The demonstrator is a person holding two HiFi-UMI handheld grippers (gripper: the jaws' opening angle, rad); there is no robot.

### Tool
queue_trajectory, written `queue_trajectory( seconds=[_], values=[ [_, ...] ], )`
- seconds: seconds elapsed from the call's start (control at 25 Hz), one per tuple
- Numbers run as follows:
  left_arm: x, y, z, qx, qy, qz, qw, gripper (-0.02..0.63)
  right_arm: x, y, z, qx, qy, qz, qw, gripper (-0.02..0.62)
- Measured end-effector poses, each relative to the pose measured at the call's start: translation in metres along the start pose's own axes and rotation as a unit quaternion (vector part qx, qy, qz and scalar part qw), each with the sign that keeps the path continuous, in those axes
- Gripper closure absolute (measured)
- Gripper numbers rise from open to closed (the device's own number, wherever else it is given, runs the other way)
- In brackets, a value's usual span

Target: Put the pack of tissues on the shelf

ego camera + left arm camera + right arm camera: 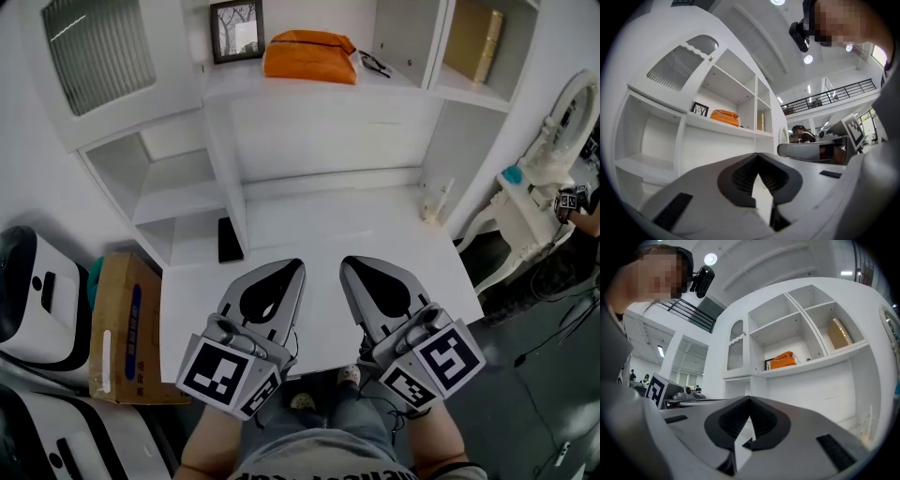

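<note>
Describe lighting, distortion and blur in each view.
Head view: even, bright light, soft shadows, shelf unit lines bowed. Left gripper view: strong fisheye, dark round border, ceiling lamp glaring, left gripper close and slightly soft. Right gripper view: same fisheye and border, orange pack of tissues small but clear.

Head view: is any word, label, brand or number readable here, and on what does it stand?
None can be read.
Cardboard box: blue print on its side, too blurred.
Shirt: dark print, cut off at the edge.
Left gripper, right gripper: only square black-and-white patterns, no letters.
Pack of tissues: no print shows.
</note>
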State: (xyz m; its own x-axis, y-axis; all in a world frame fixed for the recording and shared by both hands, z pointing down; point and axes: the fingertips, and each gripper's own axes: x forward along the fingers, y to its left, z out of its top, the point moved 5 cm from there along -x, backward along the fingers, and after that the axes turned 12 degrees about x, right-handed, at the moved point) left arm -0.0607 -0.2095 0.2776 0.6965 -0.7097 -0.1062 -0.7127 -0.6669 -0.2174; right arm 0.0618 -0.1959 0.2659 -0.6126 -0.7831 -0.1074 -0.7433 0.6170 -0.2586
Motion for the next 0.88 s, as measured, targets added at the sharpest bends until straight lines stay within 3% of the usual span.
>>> queue_trajectory(
  seconds=[0.88],
  values=[
    [0.001,-0.013,0.007,0.004,-0.008,-0.01,0.9999,0.566,-0.005,0.009,-0.002,-0.011,0.004,0.008,1.0,0.604]
  ],
)
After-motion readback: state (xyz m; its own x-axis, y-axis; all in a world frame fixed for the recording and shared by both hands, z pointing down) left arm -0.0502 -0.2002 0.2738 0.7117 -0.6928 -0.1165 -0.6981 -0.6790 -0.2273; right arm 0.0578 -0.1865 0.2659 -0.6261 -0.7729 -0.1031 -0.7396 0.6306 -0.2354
